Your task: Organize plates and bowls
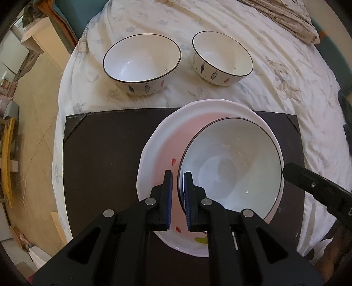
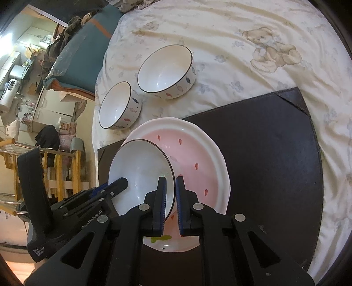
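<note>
A white bowl with a dark rim (image 1: 231,169) is held tilted over a pink plate with a white rim (image 1: 160,154) that lies on a dark brown mat (image 1: 105,158). My left gripper (image 1: 178,176) is shut on the bowl's left rim. My right gripper (image 2: 170,182) is shut on the bowl's right rim (image 2: 143,169), above the plate (image 2: 198,158). Two more white bowls with fish patterns stand on the bedsheet beyond the mat, a larger one (image 1: 142,62) and a smaller one (image 1: 222,57).
The mat (image 2: 264,154) lies on a cream bedsheet with bear prints (image 2: 272,50). The bed edge drops to a tiled floor (image 1: 33,105) on the left. A folded blanket (image 1: 286,17) lies at the far right. A wooden rack (image 2: 55,167) stands beside the bed.
</note>
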`<state>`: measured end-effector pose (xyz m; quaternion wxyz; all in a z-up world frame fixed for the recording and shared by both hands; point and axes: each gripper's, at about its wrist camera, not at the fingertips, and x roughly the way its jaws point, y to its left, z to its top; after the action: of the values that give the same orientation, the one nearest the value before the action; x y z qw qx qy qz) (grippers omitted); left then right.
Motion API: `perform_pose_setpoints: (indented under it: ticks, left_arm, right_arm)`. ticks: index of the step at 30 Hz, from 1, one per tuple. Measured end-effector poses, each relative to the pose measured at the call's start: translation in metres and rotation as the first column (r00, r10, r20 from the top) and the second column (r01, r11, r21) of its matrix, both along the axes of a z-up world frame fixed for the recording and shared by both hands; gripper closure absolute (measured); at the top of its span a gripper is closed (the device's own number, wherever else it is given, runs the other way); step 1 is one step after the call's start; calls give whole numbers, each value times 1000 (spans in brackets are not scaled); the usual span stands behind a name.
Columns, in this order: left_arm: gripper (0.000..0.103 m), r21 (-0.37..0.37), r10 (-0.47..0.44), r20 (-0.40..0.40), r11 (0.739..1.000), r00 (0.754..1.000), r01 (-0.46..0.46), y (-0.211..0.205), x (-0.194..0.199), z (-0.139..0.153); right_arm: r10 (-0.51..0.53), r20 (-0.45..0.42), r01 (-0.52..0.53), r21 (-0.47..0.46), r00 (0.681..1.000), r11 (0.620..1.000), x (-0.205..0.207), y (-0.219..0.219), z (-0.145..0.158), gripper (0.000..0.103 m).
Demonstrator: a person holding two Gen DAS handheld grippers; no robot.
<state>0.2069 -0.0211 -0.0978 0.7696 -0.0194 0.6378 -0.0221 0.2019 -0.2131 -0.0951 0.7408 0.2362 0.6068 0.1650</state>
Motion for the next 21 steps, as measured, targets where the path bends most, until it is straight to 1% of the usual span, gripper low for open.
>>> perform_pose_setpoints:
  ticks: [4,7,9,10,12,13,15,16,17,18,21]
  left_arm:
    - [94,13,-4,17,1000,1000,3,-1,-4,6]
    - [90,9,-3,25,1000,1000,2,-3,-8,9]
    - [82,18,4,35,1000,999,-5,-3,-12,12]
    - [80,20,8,39,1000,999,-9,-3,-13,14]
    - [71,22,19,55,1000,998,-20,-2,-17,18]
    - [69,22,21,64,1000,998,-23,-2,-19,21]
    - [59,21,20,79,1000,997,-22,-3,-22,25]
    - [55,23,17,85,1000,996,-19,-4,-23,27]
    - [49,30,12,91,999,996,-15,-5,-24,28]
    - [45,41,4,99,999,995,-8,-7,-25,31]
    - [43,60,0,114,998,994,-7,-9,-29,37]
  right_arm:
    - [13,13,-13,-6,1000,1000,-2,-3,3,94]
    - [1,24,-1,2,1000,1000,-5,-8,7,93]
    - [-3,29,3,3,1000,1000,-7,-10,10,93]
    - [-5,34,5,3,999,1000,-8,-12,12,93]
    - [-7,49,7,3,999,1000,-10,-14,16,89]
    - [-9,55,9,0,998,1000,-11,-16,19,89]
    - [-8,64,8,-5,998,1000,-13,-18,22,89]
    - [-6,66,6,-7,998,1000,-14,-19,23,89]
    - [-5,68,6,-10,998,1000,-15,-19,23,89]
    - [-6,70,7,-12,998,1000,-16,-20,24,89]
    - [-7,75,8,-10,997,1000,-18,-22,27,89]
